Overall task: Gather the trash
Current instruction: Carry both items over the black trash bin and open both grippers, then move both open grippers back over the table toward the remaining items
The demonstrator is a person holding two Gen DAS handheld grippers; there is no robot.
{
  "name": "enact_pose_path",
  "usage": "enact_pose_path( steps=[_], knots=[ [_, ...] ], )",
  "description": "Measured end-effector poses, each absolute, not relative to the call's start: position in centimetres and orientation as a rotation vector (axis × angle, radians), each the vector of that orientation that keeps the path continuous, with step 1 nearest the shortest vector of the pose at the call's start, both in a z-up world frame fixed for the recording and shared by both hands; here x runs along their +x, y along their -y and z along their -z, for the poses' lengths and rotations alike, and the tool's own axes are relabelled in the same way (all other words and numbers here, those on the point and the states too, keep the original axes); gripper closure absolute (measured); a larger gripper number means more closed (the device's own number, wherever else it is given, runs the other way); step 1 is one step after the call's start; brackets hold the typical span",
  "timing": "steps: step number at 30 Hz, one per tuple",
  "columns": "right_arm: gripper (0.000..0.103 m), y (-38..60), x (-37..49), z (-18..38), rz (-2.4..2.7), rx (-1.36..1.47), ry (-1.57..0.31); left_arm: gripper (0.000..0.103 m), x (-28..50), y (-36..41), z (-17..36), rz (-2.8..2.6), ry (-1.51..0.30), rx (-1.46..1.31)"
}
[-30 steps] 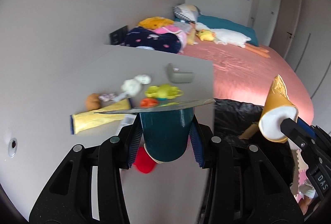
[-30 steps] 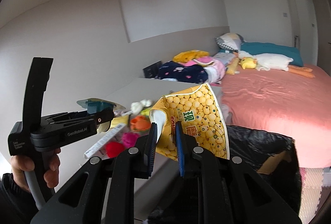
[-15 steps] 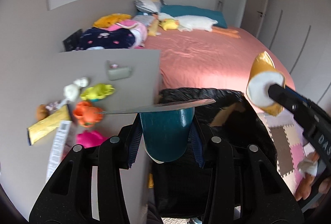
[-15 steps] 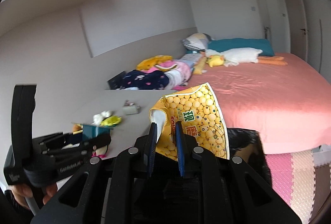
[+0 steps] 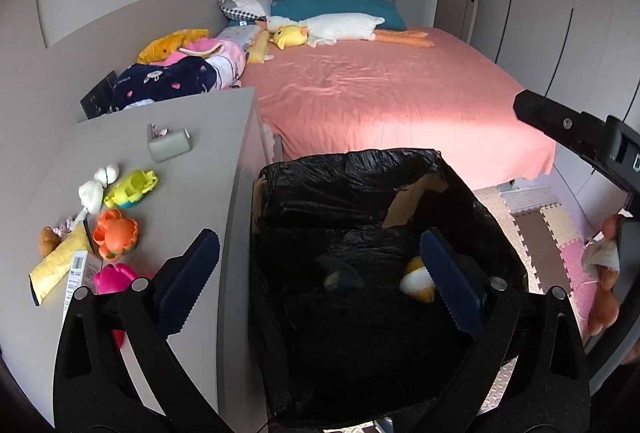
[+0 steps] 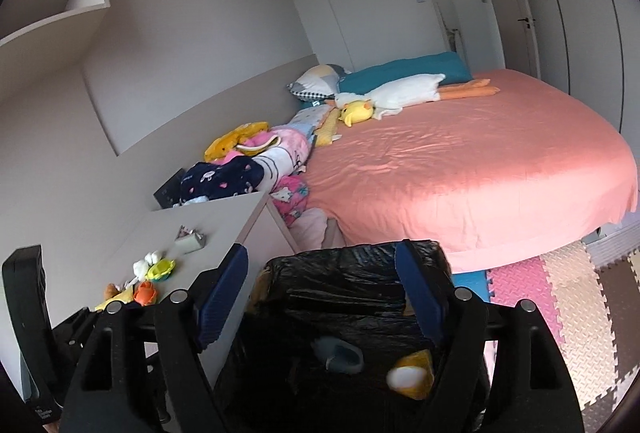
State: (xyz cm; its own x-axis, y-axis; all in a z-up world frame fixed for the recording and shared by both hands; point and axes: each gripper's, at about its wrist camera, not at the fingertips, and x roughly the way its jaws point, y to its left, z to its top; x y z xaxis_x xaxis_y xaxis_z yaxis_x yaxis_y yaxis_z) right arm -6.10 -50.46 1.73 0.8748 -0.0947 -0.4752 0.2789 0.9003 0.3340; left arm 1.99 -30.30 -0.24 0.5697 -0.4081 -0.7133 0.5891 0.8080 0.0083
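Note:
A trash bin lined with a black bag (image 5: 352, 173) stands beside the grey desk (image 5: 208, 137); it also shows in the right wrist view (image 6: 352, 265). Inside lie a teal cup (image 5: 340, 275) and a yellow snack bag (image 5: 416, 279), seen too in the right wrist view as the cup (image 6: 340, 355) and the bag (image 6: 412, 373). My left gripper (image 5: 320, 273) is open and empty above the bin. My right gripper (image 6: 324, 297) is open and empty above the bin. On the desk lie a yellow wrapper (image 5: 56, 261), white tissue balls (image 5: 94, 189) and a paper label (image 5: 76, 281).
Toys on the desk: a yellow-green one (image 5: 132, 187), an orange one (image 5: 116, 233), a pink one (image 5: 114, 277), plus a grey box (image 5: 170, 145). A pink bed (image 5: 380, 93) with plush toys lies behind. Foam mats (image 6: 568, 297) cover the floor at right.
Both grippers moved from the desk to above the bin and opened. The teal cup and the yellow snack bag dropped into the bin.

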Motion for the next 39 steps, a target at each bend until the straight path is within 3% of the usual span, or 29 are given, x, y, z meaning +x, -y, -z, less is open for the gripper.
enact_pose_path(
  steps=[19, 39],
  knots=[
    [0.026, 48.5, -4.6, -1.2, 0.156, 0.386, -0.507, 0.006, 2.6, 28.3, 0.7, 0.546, -0.762, 0.271],
    [0.026, 41.4, -0.5, -0.4, 0.035, 0.322, -0.577, 0.006, 4.7, 20.8, 0.7, 0.408, -0.771, 0.235]
  ],
)
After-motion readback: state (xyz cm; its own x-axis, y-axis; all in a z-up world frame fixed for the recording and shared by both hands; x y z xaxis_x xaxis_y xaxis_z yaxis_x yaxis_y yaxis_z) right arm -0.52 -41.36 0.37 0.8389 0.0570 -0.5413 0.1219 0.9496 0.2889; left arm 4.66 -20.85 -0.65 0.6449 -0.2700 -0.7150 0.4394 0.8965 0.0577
